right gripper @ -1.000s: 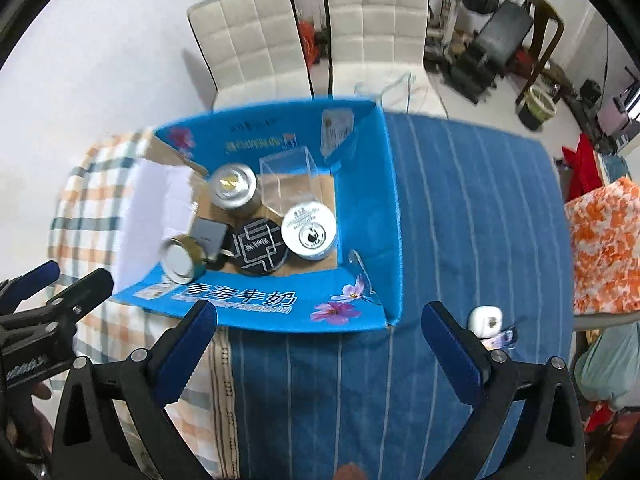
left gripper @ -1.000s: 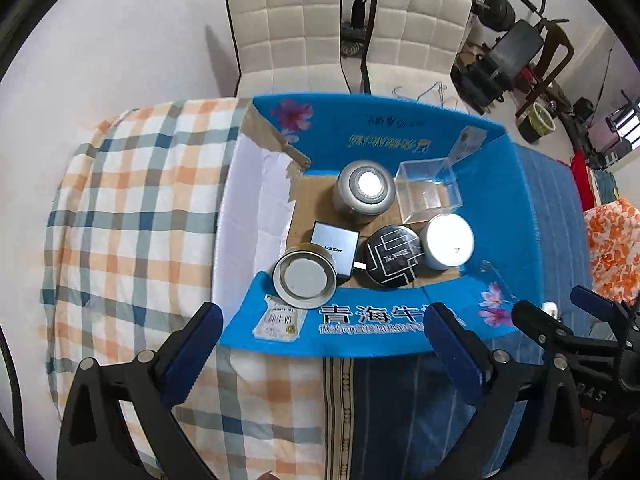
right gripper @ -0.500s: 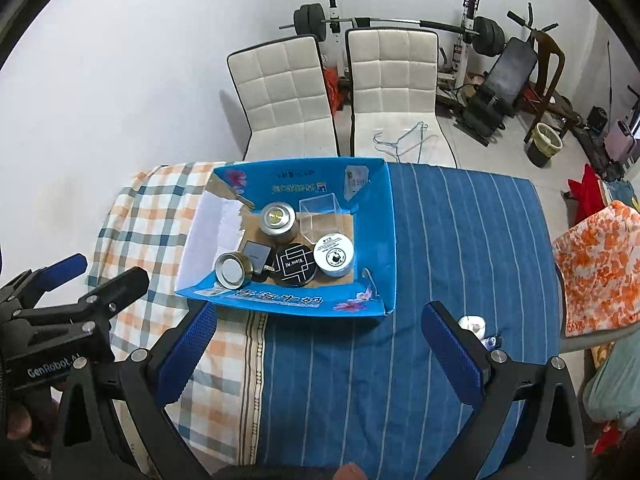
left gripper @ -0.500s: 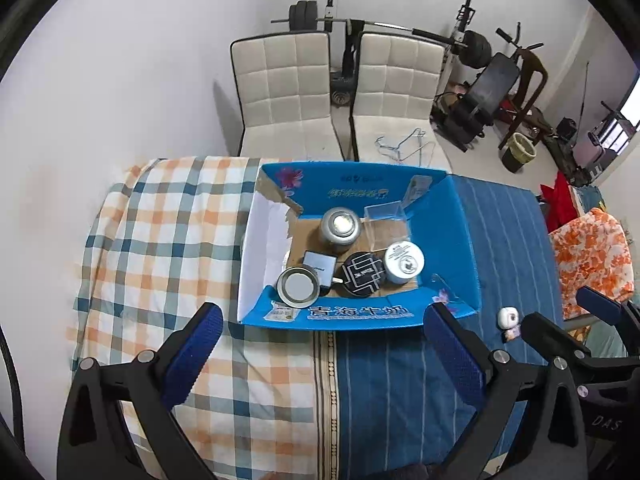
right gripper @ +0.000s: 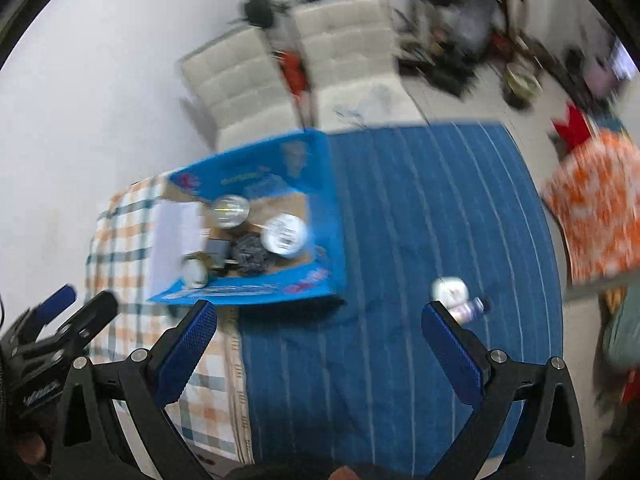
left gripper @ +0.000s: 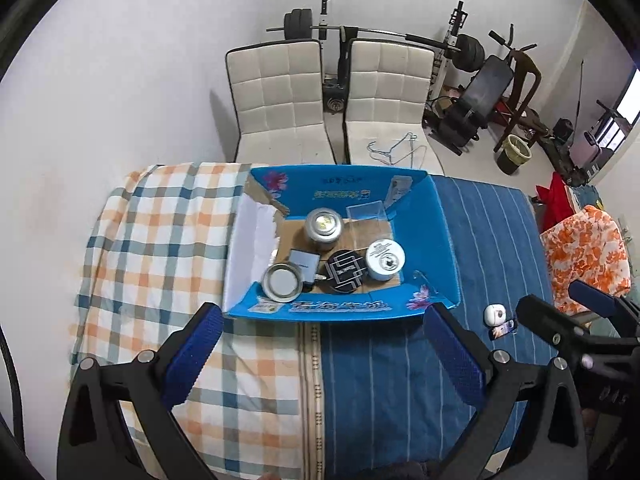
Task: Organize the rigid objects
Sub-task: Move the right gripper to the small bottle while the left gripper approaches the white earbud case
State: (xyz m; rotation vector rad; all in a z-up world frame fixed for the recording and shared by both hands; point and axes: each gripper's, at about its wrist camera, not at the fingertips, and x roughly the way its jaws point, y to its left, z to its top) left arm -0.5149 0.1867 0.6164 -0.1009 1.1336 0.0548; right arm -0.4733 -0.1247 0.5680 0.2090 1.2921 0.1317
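Within the last second both tongs had pulled back and risen from the blue box (left gripper: pixel 344 308), so the whole bench (left gripper: pixel 400 380) came into view. The left tongs (left gripper: pixel 322 350) and the right tongs (right gripper: pixel 320 346) were wide open and empty. Tins (left gripper: pixel 323 227) sat inside the box, while a small white object (left gripper: pixel 495 314) lay outside on the blue cloth, probably the next to collect.

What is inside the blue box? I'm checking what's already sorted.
The blue box holds a silver tin, a clear case, a white tin, a black patterned tin, a dark square box and a gold-rimmed tin. The tins' contents are hidden.
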